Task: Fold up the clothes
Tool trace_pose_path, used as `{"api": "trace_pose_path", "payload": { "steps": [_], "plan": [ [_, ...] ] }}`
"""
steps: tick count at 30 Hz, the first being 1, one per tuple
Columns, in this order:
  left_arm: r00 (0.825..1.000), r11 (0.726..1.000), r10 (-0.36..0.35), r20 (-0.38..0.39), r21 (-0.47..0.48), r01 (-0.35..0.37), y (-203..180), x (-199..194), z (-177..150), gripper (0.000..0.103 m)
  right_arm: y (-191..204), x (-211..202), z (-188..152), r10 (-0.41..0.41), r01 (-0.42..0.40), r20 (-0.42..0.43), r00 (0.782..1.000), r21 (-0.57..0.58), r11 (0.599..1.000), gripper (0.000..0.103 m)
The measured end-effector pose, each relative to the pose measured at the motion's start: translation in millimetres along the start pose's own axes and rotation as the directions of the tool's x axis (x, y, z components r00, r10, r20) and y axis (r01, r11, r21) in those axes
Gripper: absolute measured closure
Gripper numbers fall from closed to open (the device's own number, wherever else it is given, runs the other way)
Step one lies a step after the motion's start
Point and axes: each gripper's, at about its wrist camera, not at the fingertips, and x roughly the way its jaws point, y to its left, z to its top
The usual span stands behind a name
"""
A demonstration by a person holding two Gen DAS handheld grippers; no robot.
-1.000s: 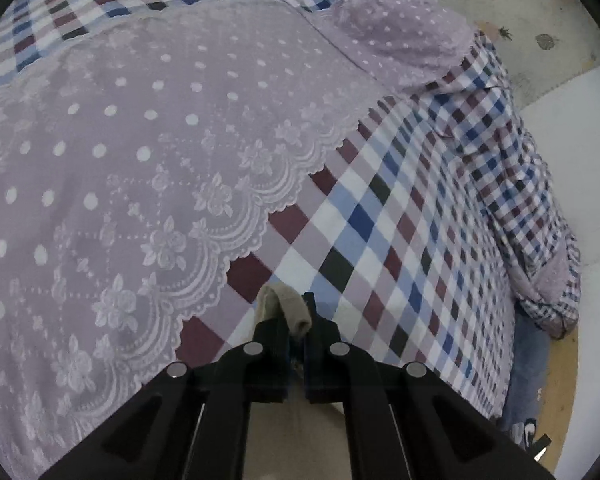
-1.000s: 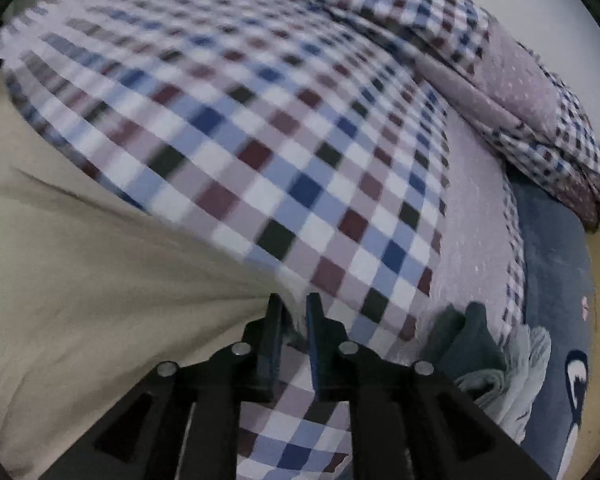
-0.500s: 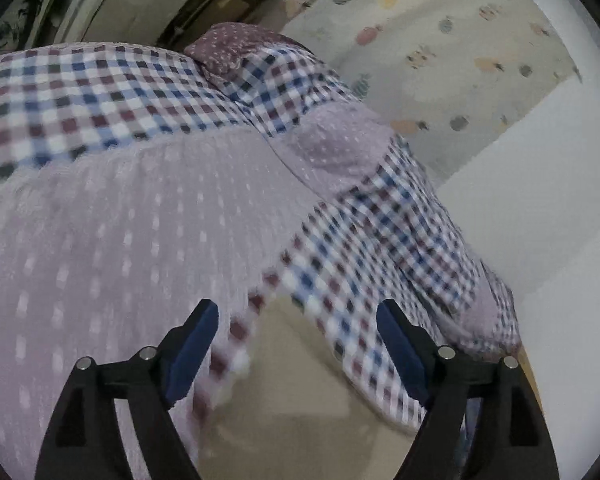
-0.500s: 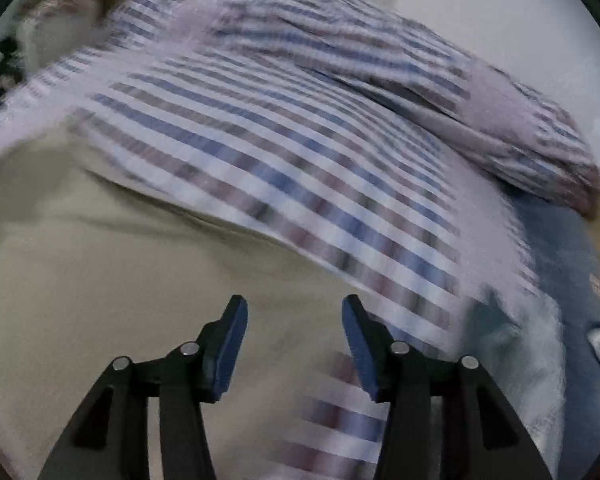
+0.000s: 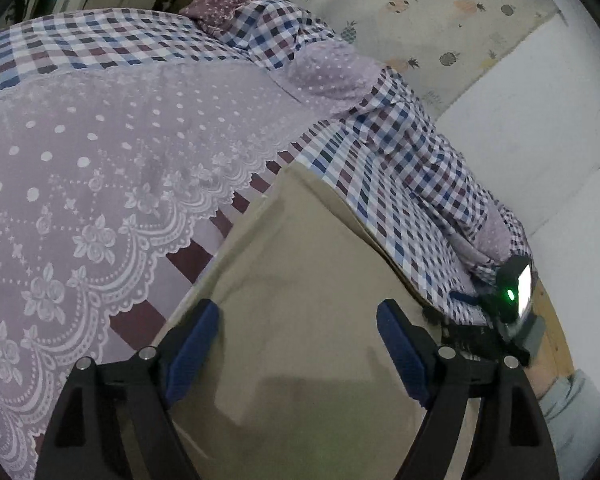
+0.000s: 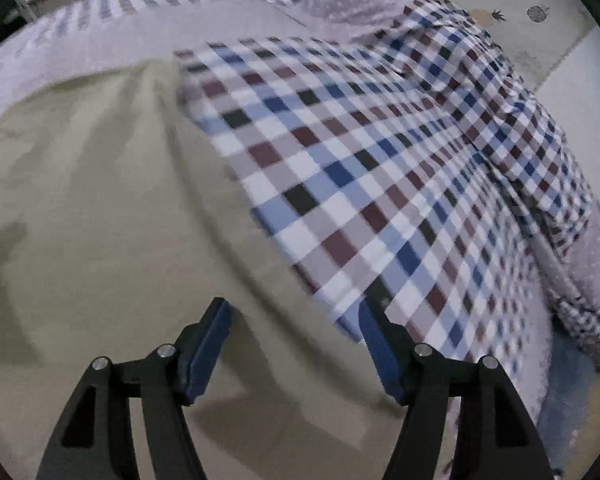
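Observation:
A beige garment point(image 5: 300, 300) lies spread flat on the checkered bedspread point(image 5: 400, 208); its far edge is straight. My left gripper point(image 5: 298, 322) hovers over it, open, nothing between its blue pads. In the right wrist view the same beige garment point(image 6: 100, 220) fills the left and lower part, with a long crease running across it. My right gripper point(image 6: 294, 320) is open above the garment's right edge, where cloth meets the checkered bedspread point(image 6: 380, 180). The other gripper's body point(image 5: 508, 300), with a green light, shows at the far right of the left wrist view.
A lilac lace-edged dotted cover point(image 5: 100, 160) lies left of the garment. Checkered pillows point(image 5: 332, 76) are heaped at the far side against a wall point(image 5: 540, 120) with pineapple-print paper. A grey sleeve point(image 5: 572, 404) and wooden floor point(image 5: 556, 332) show at the right.
Both grippers were shut on the beige cloth a second ago; they have let go, opened wide and lifted back. The garment now lies flat on the bed.

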Motion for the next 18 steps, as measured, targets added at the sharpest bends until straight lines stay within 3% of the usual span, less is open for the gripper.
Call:
{"api": "trace_pose_path", "payload": {
  "steps": [2,4,6,10,15,18],
  "plan": [
    [1.000,1.000,0.015,0.001,0.005,-0.015,2,-1,1,0.018,-11,2,11,-0.132,0.131,0.011,0.991,0.061,0.989,0.033],
    [1.000,1.000,0.028,0.000,0.003,-0.028,6,-3,2,0.018,-25,-11,17,-0.195,0.181,0.051,0.980,0.202,0.963,0.033],
    [0.999,0.999,0.034,0.002,-0.005,-0.034,10,-8,3,0.018,-24,-21,24,-0.132,0.106,0.086,0.988,0.256,0.961,0.033],
    [0.999,0.998,0.049,0.022,-0.030,-0.048,22,-21,11,0.018,5,-53,11,-0.067,0.033,0.131,0.989,0.250,0.968,0.033],
    [0.999,0.989,0.026,0.023,-0.143,-0.022,57,-44,16,0.018,43,-93,-7,0.007,-0.050,0.183,0.983,0.231,0.972,0.032],
    [0.999,0.977,0.014,0.029,-0.214,-0.007,80,-61,15,0.018,56,-135,-48,0.033,-0.106,0.246,0.969,0.289,0.952,0.031]
  ]
}}
